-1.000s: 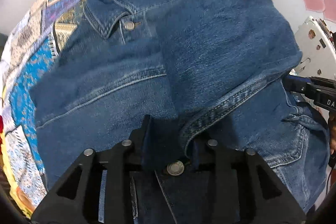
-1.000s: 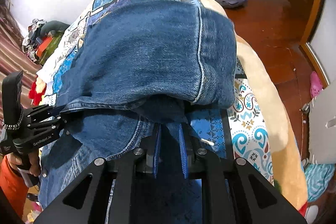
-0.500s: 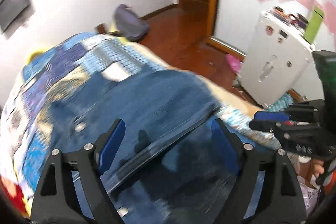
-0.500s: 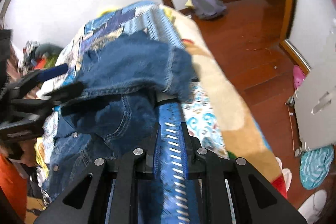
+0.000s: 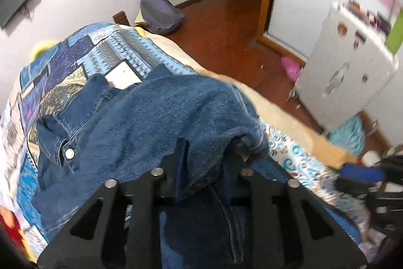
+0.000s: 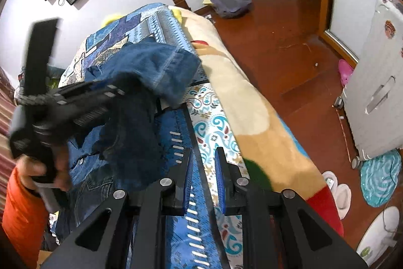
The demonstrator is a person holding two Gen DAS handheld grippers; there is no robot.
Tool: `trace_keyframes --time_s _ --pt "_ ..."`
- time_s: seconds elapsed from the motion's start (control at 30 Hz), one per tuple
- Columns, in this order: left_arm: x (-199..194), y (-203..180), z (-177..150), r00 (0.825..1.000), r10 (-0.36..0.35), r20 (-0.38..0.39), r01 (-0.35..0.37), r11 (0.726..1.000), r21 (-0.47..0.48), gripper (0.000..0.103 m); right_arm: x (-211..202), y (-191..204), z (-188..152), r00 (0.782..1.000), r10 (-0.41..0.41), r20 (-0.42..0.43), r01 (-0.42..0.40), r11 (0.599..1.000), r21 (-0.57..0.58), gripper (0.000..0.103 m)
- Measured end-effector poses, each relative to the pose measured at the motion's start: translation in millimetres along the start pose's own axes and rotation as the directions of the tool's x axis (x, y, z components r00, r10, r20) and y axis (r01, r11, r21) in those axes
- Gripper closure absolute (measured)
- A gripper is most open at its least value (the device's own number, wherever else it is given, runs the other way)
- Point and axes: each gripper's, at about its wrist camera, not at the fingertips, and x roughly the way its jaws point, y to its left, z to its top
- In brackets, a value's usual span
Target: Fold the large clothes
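Left wrist view: the denim jacket (image 5: 161,117) is bunched on the patchwork bedspread (image 5: 83,52), collar and snap button toward the left, one flap thrown over the middle. The left gripper (image 5: 204,163) is right at the near hem w/ its jaws closing, and a fold of denim sits between them. Can't tell yet if the pads are actually biting the cloth or just around it.

Right wrist view: the right gripper (image 6: 203,175) has its jaws drawn in w/ nothing between them, hanging over bare bedspread beside the jacket, near the bed's right edge. The person's hand (image 6: 37,168) w/ an orange sleeve (image 6: 17,213) works the other tool over the jacket from the left.

Imo this is mid-fold: a flap is already over, and the left side is re-grabbing the hem for the next fold. Next move prob needs the right one to open and take a matching hem corner, so both lift evenly. Otherwise heavy denim will sag and skew.
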Motion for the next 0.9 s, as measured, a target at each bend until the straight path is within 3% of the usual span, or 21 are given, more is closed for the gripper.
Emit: trace_keyframes --time_s 0.17,0.33,0.47,0.57,0.63,0.77,0.9 --pt "-54 25 8 0.991 -0.07 0.116 0.078 0.995 -0.068 0.085 13 21 15 1.0 0.026 -0.002 -0.026 0.998 -0.049 0.09" --pt "-96 68 2 0.98 -0.024 0.198 0.053 0.989 -0.14 0.087 17 54 31 0.998 0.059 0.017 -0.057 0.991 -0.121 0.09" --pt "-121 116 -27 0.976 0.044 0.214 0.005 0.975 -0.223 0.089 20 84 45 0.996 0.062 0.063 -0.048 0.977 -0.206 0.09" --pt "-125 161 -65 0.98 0.103 0.172 -0.048 0.953 -0.298 0.091 36 97 55 0.997 0.054 0.052 -0.04 0.97 -0.239 0.09" --pt "-120 184 -95 0.985 0.122 0.124 -0.071 0.932 -0.356 0.091 55 99 59 1.0 0.006 0.022 0.0 0.966 -0.258 0.09" --pt "-99 227 -162 0.988 0.153 0.006 -0.132 0.872 -0.471 0.091 99 84 58 0.981 -0.185 -0.052 0.164 0.948 -0.273 0.09" --pt "-63 256 -233 0.996 0.02 -0.09 -0.07 0.8 -0.596 0.085 101 69 54 0.986 -0.15 -0.071 0.131 0.966 -0.222 0.09"
